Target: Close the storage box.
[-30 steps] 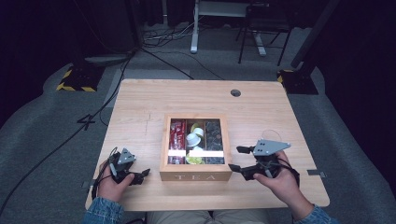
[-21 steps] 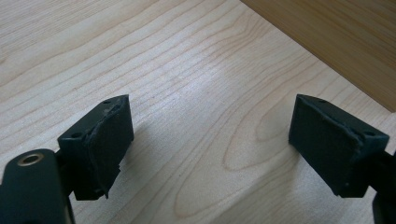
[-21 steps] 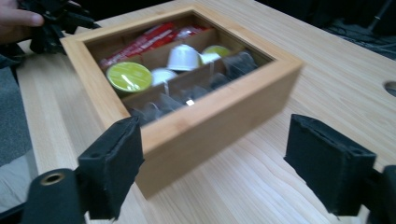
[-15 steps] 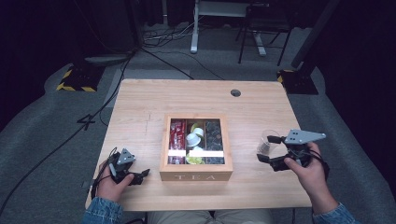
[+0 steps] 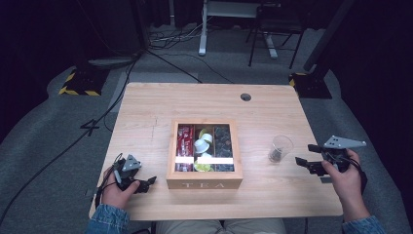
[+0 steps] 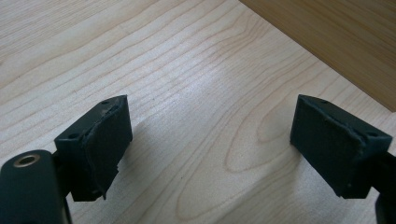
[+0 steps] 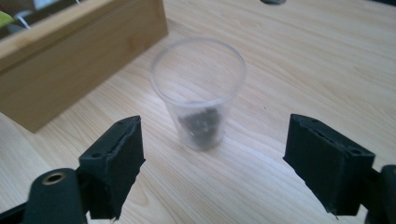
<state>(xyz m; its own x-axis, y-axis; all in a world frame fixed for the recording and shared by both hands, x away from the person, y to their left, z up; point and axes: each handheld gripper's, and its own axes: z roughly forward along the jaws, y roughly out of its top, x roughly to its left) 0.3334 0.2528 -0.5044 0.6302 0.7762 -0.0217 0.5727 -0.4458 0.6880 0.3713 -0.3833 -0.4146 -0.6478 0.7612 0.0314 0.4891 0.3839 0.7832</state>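
Dark floor and cable runs surround the pale wooden bench (image 5: 156, 107), and I take the tea box (image 5: 204, 183) at its middle as my landmark. One clear plastic cup (image 5: 280, 148) stands upright to the right of the box, well apart from its wall, with a small dark clump in the bottom. My right tool (image 5: 306, 155) sits just beyond the cup on the side away from the box, jaws spread wide with nothing between them; they have just been opening and then easing in a little, and in the right gripper view the cup (image 7: 200, 91) stands ahead of the pads, untouched. My left tool (image 5: 146, 183) rests low on the bench to the left of the box, also gaping and empty, as the left gripper view shows over bare wood. I judge the risk to be the cup itself: it looks light and thin-walled, so a pad that arrives off-centre could knock it over and spill the contents, and a hard squeeze could buckle it. Counted: one box with three compartments, one cup, two tools; inside the box I make out about two white pods, the rest too small to count.
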